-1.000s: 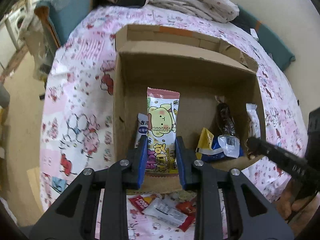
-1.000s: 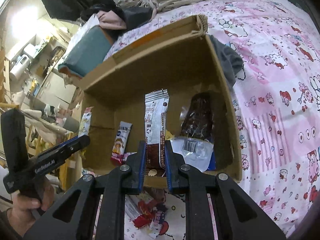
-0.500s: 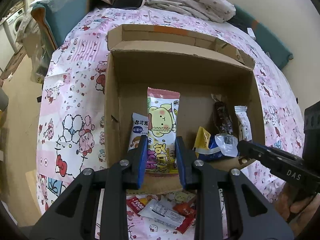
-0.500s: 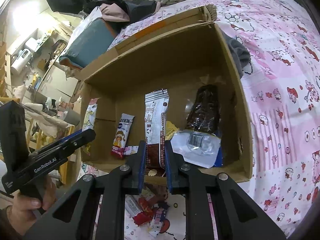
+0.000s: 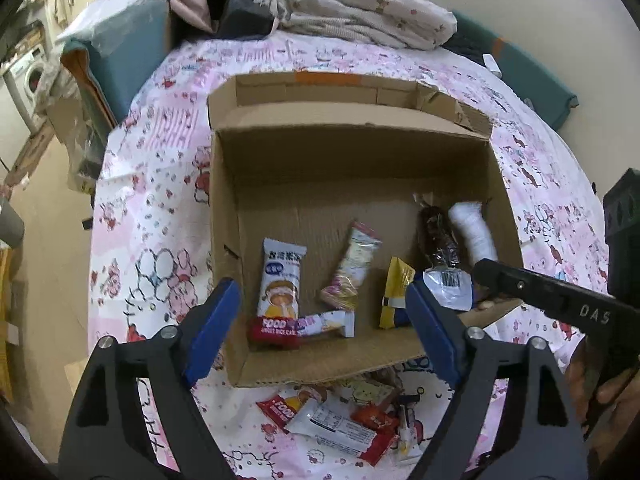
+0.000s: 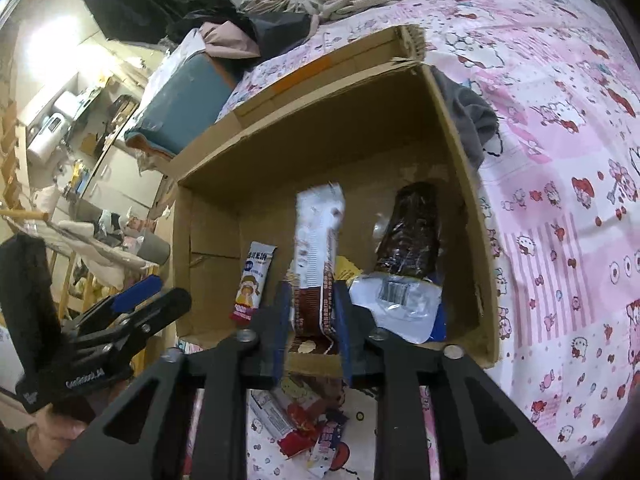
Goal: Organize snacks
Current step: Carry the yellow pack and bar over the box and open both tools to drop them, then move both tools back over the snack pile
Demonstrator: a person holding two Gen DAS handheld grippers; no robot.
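Observation:
An open cardboard box [image 5: 352,160] sits on the pink patterned bed and holds several snack packets. My left gripper [image 5: 320,320] is open and empty over the box's near edge. The pink bear packet [image 5: 352,268] lies tilted on the box floor beside a white cartoon packet [image 5: 280,280]. My right gripper [image 6: 310,320] holds a white and brown snack bar [image 6: 316,252] upright over the box [image 6: 320,140]; its jaws look slightly parted and the bar is blurred. A dark chocolate bar [image 6: 412,236] lies in the right part of the box.
Several loose snack packets [image 5: 340,424] lie on the bedsheet in front of the box. Crumpled bedding [image 5: 360,12] and a teal cushion [image 5: 132,60] lie behind the box. A grey cloth [image 6: 472,120] lies by the box's right wall.
My left gripper has opened and the pink bear packet has dropped onto the box floor. My right gripper has loosened a little on the white and brown bar.

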